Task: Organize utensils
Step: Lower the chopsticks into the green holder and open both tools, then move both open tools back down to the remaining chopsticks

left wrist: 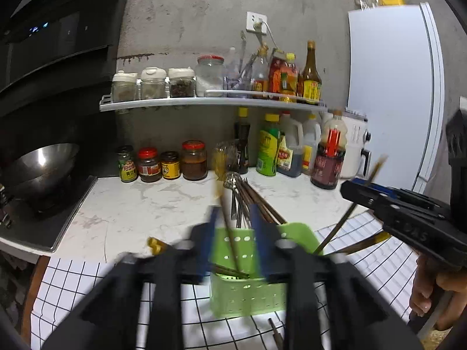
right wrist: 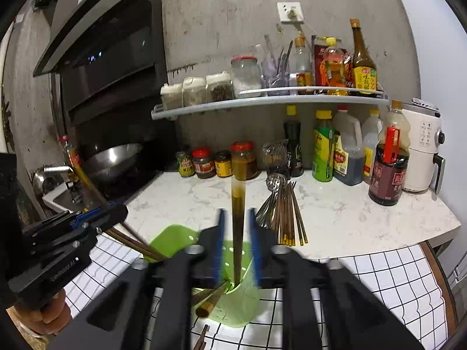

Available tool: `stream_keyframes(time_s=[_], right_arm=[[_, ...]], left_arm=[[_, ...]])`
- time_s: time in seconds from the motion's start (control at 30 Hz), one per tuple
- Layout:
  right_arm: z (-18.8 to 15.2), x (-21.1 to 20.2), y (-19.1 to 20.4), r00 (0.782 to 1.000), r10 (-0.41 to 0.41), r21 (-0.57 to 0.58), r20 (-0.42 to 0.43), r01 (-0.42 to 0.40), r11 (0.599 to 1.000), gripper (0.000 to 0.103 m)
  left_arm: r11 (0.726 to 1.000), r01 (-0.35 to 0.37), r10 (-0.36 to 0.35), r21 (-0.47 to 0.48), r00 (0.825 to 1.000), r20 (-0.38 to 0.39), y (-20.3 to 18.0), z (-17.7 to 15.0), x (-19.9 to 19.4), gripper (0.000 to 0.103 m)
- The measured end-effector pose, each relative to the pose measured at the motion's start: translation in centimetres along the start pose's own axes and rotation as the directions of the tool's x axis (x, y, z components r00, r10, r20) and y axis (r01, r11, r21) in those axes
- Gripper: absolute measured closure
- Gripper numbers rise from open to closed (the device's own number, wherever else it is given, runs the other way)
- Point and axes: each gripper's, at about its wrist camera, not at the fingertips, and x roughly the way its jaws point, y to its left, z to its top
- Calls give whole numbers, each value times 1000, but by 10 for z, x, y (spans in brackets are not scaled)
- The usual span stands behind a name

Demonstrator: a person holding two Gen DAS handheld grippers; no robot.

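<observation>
Your right claw (right wrist: 237, 245) grips one brown chopstick (right wrist: 238, 233) between its blue pads (right wrist: 219, 242); the stick stands nearly upright, its lower tip inside the green holder (right wrist: 233, 306), which lies on the gridded mat (right wrist: 379, 277) at 6 o'clock of that view. More chopsticks already sit in the holder, their ends poking out toward 7 o'clock.

Your left claw (left wrist: 233, 242) is also clamped on a chopstick (left wrist: 226, 218), blurred by motion, leaning toward 11 o'clock above the same green holder (left wrist: 248, 291). In the left wrist view the right claw (left wrist: 354, 188) enters from 3 o'clock with its stick crossing down toward the holder.

Beyond the holder, at 12 o'clock on the marble table (right wrist: 350, 218), a loose bundle of chopsticks (right wrist: 287, 218) lies just beside a slotted metal spoon (right wrist: 275, 179) and other metal utensils. Sauce jars and bottles line the wall behind them, under a shelf (right wrist: 262, 102) holding more.
</observation>
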Motion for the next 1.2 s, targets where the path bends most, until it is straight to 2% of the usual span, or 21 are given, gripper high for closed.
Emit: stream_keyframes(time_s=[0.13,0.27,0.4,0.5,0.6,0.67,0.77,0.97,1.1,1.2], right_arm=[[7,-44,-4,998,-25,-7,58,26,1000,65],[-3,-86,-5,996,-47,-13,78,48,999,65],[-36,-119,1,997,-69,-27,40,70,997,65],[-72,-130,6,997,-74,-31,-35,73,997,65],[-111,-138,11,991,-77,-21,-111,75,997,65],[-133,-140,12,984,-75,-6,-161,75,997,65],[-167,-145,15,970,-76,13,-230,81,997,65],[-211,-146,16,937,-82,61,-340,109,992,65],[-226,-141,21,917,-73,59,-391,104,993,65],[-229,-134,29,908,-63,35,-414,85,996,66]], left_arm=[[1000,-15,16,-12,998,61,6,9,-38,67],[999,-47,48,-24,997,58,9,2,-71,66],[993,-121,121,-12,992,-27,9,-34,-97,63],[993,-122,120,-5,986,-119,8,-69,-106,63],[991,-135,132,1,965,-226,6,-110,-111,63],[991,-130,120,-13,942,-313,6,-140,-112,63],[993,-118,100,-21,911,-400,4,-172,-112,63],[995,-96,63,-38,854,-517,-2,-206,-113,63],[994,-107,75,-29,840,-537,-2,-207,-108,62],[993,-111,79,-28,839,-538,-2,-204,-107,61]])
